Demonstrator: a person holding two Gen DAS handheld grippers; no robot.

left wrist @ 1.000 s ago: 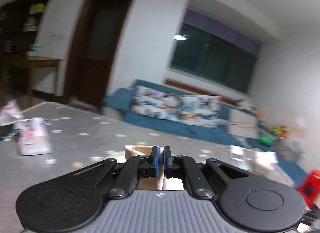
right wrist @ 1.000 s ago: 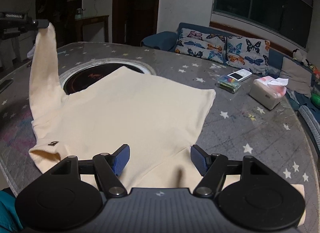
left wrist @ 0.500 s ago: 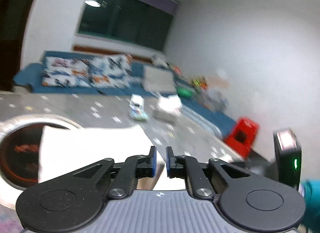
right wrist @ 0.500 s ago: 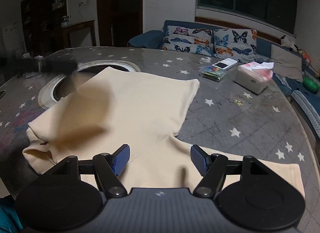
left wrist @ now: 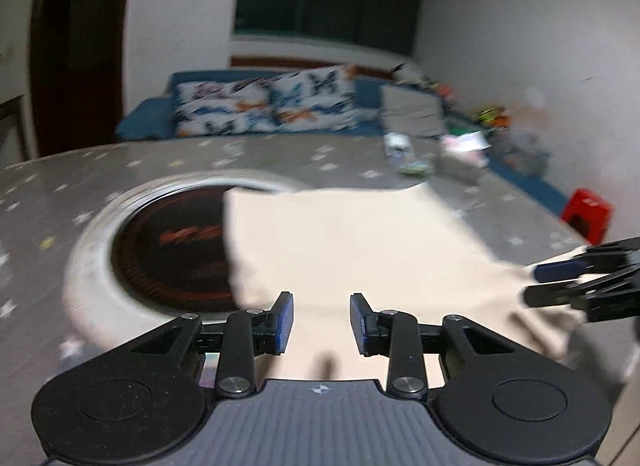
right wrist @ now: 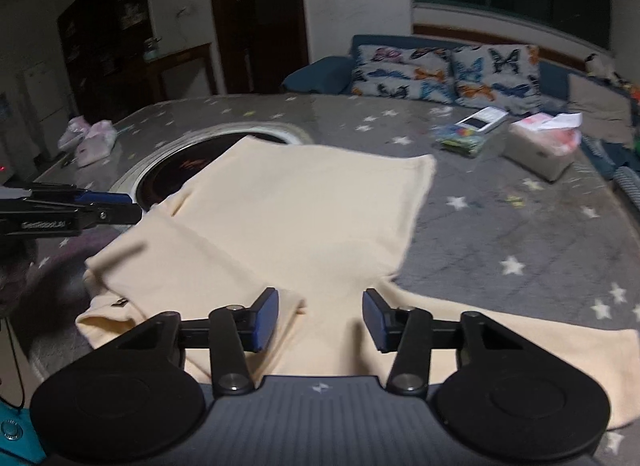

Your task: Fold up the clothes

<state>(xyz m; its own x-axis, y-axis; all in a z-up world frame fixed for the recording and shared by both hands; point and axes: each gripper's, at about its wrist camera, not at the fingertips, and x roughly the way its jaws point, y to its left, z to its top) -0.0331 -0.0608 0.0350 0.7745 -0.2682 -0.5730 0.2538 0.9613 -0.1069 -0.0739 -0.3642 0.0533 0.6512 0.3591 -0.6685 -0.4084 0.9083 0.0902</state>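
- Now the shirt (right wrist: 304, 217) lies flat on the table (right wrist: 520, 234), filling the middle of the right wrist frame; one sleeve is already folded over the body and runs from the left-middle of the frame down toward the centre.
- The other sleeve (right wrist: 532, 350) is not folded. It stretches along the lower right of that frame, with its long axis going from the centre to the right edge.
- For the coming fold I judge this sleeve to be the thing to take, and the right gripper (right wrist: 320, 320) is the nearer tool: the root of the sleeve sits just between and behind its fingers.
- The right gripper is spread wide and holds nothing; I cannot tell if it touches the cloth below.
- The left gripper (left wrist: 321, 324) is also spread and empty, low over the shirt (left wrist: 340, 250) at the bottom centre of its blurred frame.
- Seen from the right wrist, the left gripper is at the left edge, beside the folded side.
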